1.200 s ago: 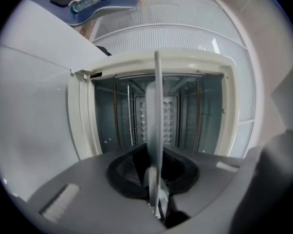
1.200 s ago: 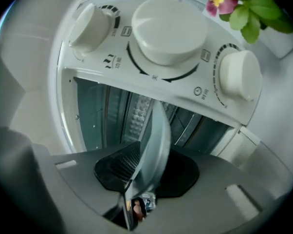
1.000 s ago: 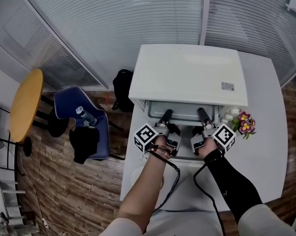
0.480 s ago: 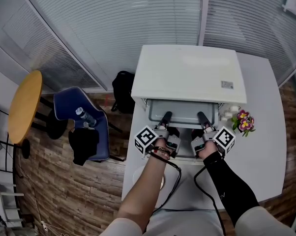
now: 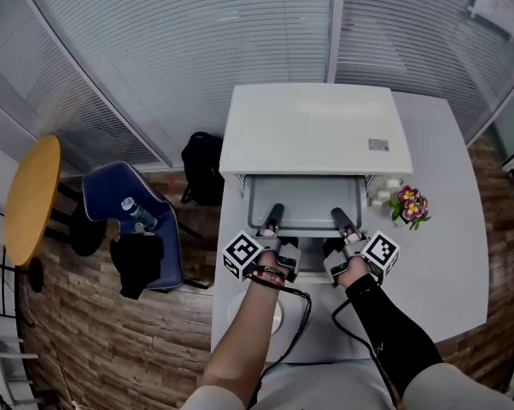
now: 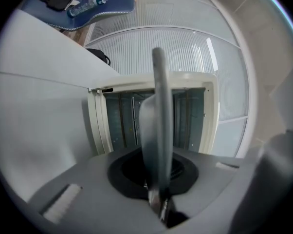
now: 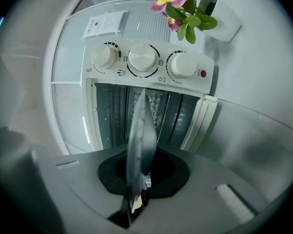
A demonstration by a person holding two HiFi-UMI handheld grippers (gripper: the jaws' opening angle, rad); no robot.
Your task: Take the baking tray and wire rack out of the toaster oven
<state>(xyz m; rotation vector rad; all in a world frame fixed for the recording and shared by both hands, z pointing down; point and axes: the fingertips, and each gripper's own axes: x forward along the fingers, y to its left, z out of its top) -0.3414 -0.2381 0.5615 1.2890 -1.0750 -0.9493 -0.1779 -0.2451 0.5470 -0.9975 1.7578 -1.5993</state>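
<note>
Two grippers were held level and side by side, both aimed at the toaster oven's (image 5: 312, 131) open front. The left forearm was bare, the right in a black sleeve (image 5: 385, 319).

Surface: a white table (image 5: 449, 254) bearing the oven and a small pot of flowers (image 5: 408, 205).

Room: wood floor (image 5: 112, 340), slatted blinds (image 5: 197, 41), a blue chair (image 5: 103, 199) with a bottle (image 5: 133, 213), a round yellow table (image 5: 31, 195), a black bag (image 5: 201, 165).

Left gripper (image 5: 274, 212): its jaws had just been closing and pinched the near rim of the baking tray (image 5: 304, 202).

Right gripper (image 5: 336, 216): its jaws were pressed tight on the same rim.

The tray stood partly out of the oven mouth. The wire rack (image 7: 154, 106) was dimly visible inside the cavity, below three knobs (image 7: 143, 58).
</note>
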